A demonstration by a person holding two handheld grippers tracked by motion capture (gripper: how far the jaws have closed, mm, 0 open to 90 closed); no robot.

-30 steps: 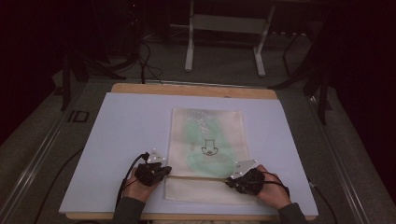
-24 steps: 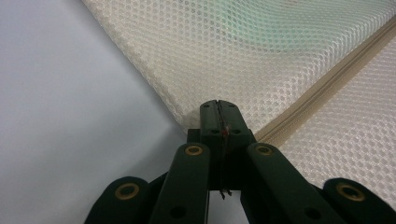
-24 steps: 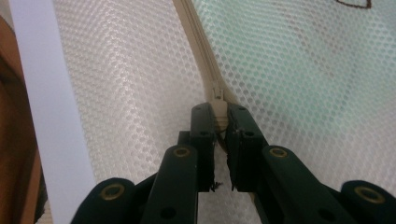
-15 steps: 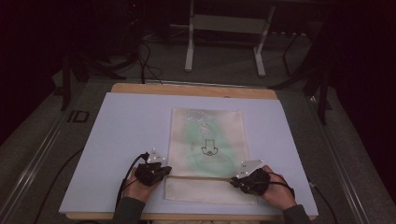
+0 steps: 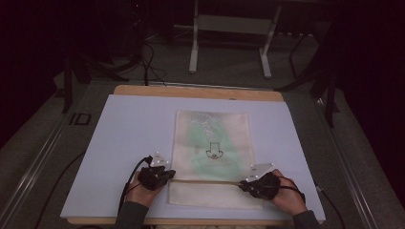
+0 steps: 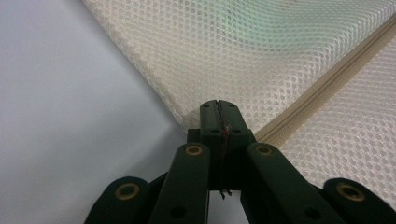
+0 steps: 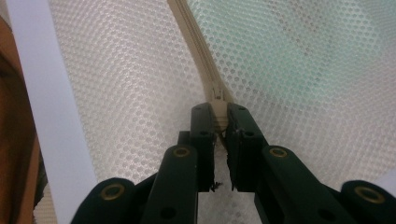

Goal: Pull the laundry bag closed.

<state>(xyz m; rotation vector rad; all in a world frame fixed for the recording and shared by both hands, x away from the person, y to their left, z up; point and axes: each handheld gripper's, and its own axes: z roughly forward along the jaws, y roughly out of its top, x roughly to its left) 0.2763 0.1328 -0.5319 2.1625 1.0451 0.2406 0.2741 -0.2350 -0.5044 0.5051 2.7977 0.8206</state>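
A cream mesh bag point(image 5: 210, 157) lies flat on a pale mat point(image 5: 124, 129), with a green garment showing faintly through it. A tan zipper point(image 5: 205, 181) runs across the bag near its front end. My left gripper point(image 5: 162, 175) is shut on the bag's left edge point(image 6: 196, 116) right where the zipper point(image 6: 327, 84) ends. My right gripper point(image 5: 248, 183) sits at the zipper's right end, jaws closed on the zipper pull point(image 7: 217, 100). The zipper track point(image 7: 196, 42) runs away from the pull.
The mat covers a wooden table point(image 5: 196, 91) whose far edge shows. Beyond it stand a metal frame's legs point(image 5: 229, 43) on a dark floor, with cables point(image 5: 148, 62) at the left. Bare mat lies left and right of the bag.
My right gripper has slid a little to the right along the zipper line. The left gripper has stayed in place on the bag's edge.
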